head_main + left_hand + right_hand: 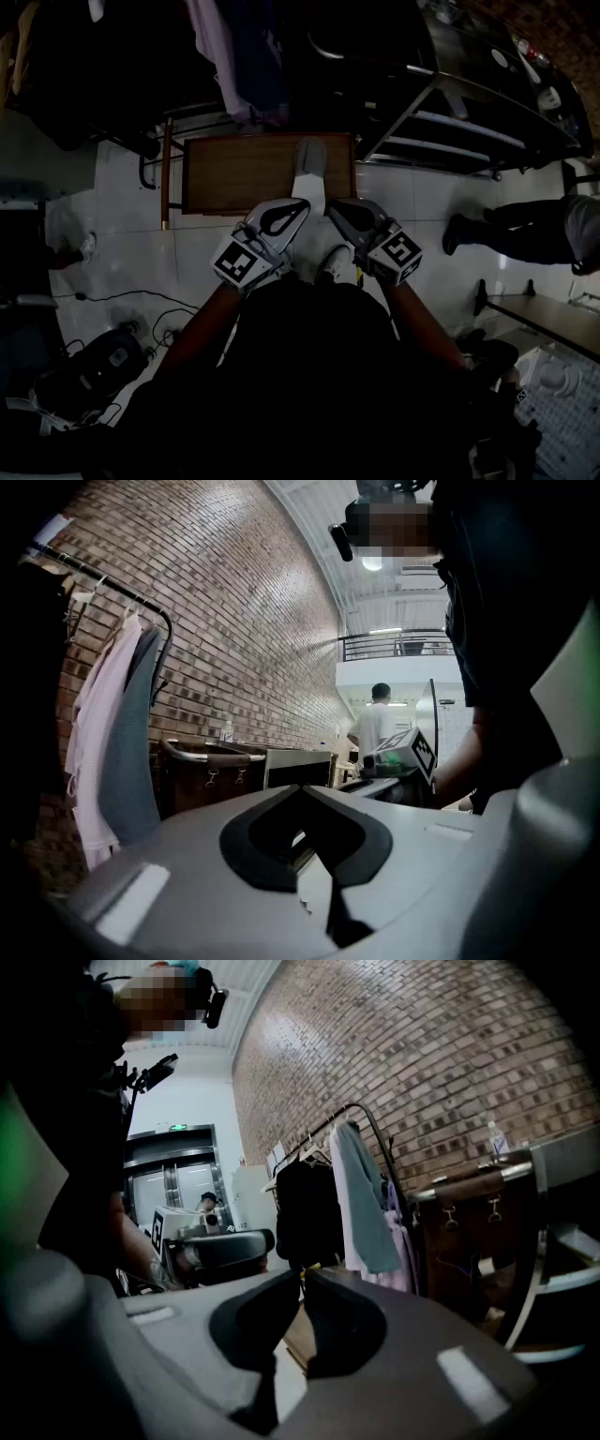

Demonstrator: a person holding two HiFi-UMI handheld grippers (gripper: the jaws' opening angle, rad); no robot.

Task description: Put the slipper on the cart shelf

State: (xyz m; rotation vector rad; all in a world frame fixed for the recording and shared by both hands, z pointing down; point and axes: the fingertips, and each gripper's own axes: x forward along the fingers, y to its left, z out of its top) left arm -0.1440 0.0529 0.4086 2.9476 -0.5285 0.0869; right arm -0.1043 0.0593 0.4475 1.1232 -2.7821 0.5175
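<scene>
We hold both grippers close together, side by side, over the near edge of a low wooden table (234,173). The left gripper (302,204) has its jaws together: in its own view the dark pads (258,832) meet at the tips and nothing sits between them. The right gripper (330,210) is closed as well, its jaws drawn in tip to tip on nothing, as its own view shows (303,1274). Each gripper also shows in the other's view, just beside it.

The slipper (310,159) lies on the table's right part, near the right edge. It is lengthwise toward us, and its pale end reaches the near edge. From the head view that end falls just past the left gripper's tips; we cannot tell whether they touch.

The cart (469,117) stands beyond the table's far right corner, a dark frame with light shelf rails, apart from the slipper. A rack (230,56) of hanging clothes is behind the table's far edge. Another person (534,225) stands on the tiled floor (122,253) to the right. Our own shoe (334,262) shows below the grippers.
</scene>
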